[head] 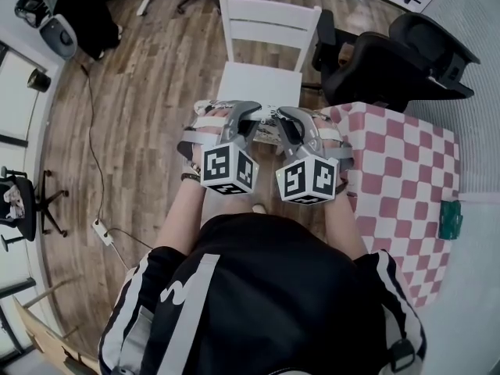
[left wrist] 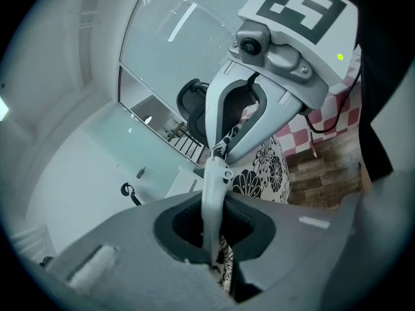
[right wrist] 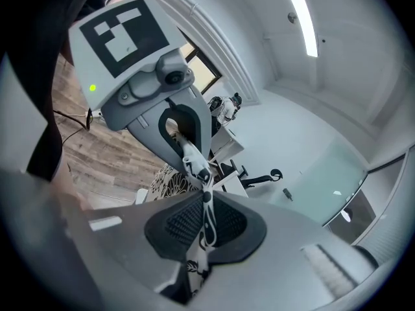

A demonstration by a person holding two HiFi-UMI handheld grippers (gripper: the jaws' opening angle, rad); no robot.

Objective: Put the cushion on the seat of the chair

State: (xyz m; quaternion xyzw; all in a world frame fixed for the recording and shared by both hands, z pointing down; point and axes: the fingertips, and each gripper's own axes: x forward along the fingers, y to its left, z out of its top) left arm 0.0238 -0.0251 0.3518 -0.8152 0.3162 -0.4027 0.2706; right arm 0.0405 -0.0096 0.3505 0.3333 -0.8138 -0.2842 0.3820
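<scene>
The cushion (left wrist: 267,168) is white with a black flower print, and the chair (head: 269,22) is plain white. The tablecloth (head: 398,170) is pink-and-white checks, the floor (head: 148,108) is brownish wood planks, and the office chair (head: 391,61) is all black.

Wooden plank floor (head: 141,92) is carrying a white chair (head: 266,30), which is standing upright at centre top. A black office chair (head: 391,69) is standing just to its right. A white power strip (head: 102,231) is lying on the boards at left, its cable (head: 92,131) trailing upward. At right, a table in pink-and-white checked cloth (head: 406,178) is bearing a small green object (head: 451,219) at its right edge.
</scene>
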